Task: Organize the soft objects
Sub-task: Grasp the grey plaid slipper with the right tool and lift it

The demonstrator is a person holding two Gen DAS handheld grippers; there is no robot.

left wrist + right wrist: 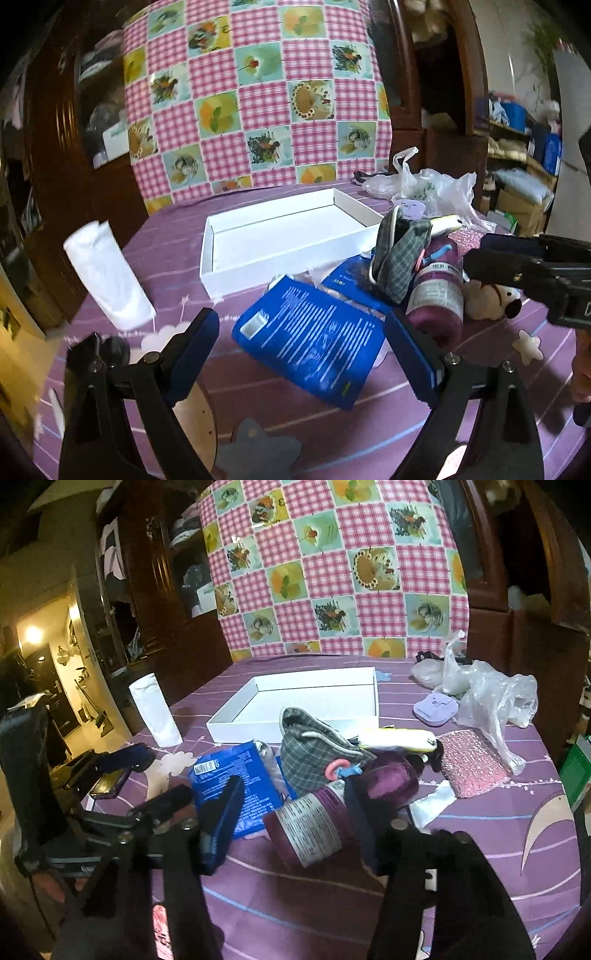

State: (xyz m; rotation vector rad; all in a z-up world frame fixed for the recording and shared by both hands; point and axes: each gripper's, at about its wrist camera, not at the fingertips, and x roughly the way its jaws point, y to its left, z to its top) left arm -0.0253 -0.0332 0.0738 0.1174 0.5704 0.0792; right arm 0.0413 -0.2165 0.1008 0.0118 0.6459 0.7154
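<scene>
Right gripper (291, 830) sits low over the purple roll (310, 827), jaws half-open around it; whether the pads press, I cannot tell. Left gripper (301, 343) gapes wide and empty above the blue packet (314, 339). Behind them the checked pouch (310, 753) leans on the pile, crowding the white box (314, 698). The box is empty, its near wall facing the clutter. Bare purple cloth (480, 849) lies open at the right.
</scene>
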